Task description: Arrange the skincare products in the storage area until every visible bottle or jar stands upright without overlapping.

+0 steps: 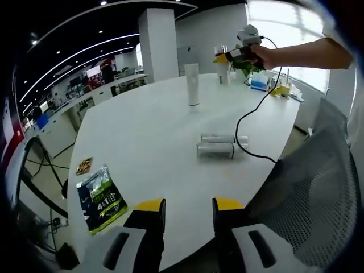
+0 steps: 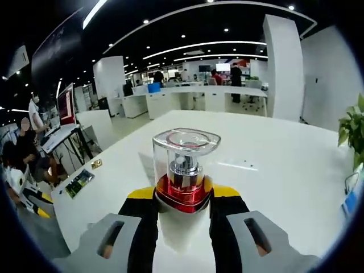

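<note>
Open-plan office, round white table (image 1: 148,136) | my right claw (image 2: 183,196) is clamped on an upright clear-capped red bottle (image 2: 185,168), held aloft beyond the standing white tube (image 1: 193,84) | my left claw (image 1: 188,206) gapes, holding nothing; two silver tubes (image 1: 217,145) lie crosswise just ahead, near the chair-side edge, nearer to it | bare tabletop between them and the tube.

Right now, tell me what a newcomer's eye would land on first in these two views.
In the right gripper view, the clear-capped bottle with a red base stands upright between the right gripper's yellow-tipped jaws. In the left gripper view, two silvery bottles lie on their sides on the white table, with a tall white tube standing upright beyond them. The left gripper hangs open at the table's near edge.
</note>
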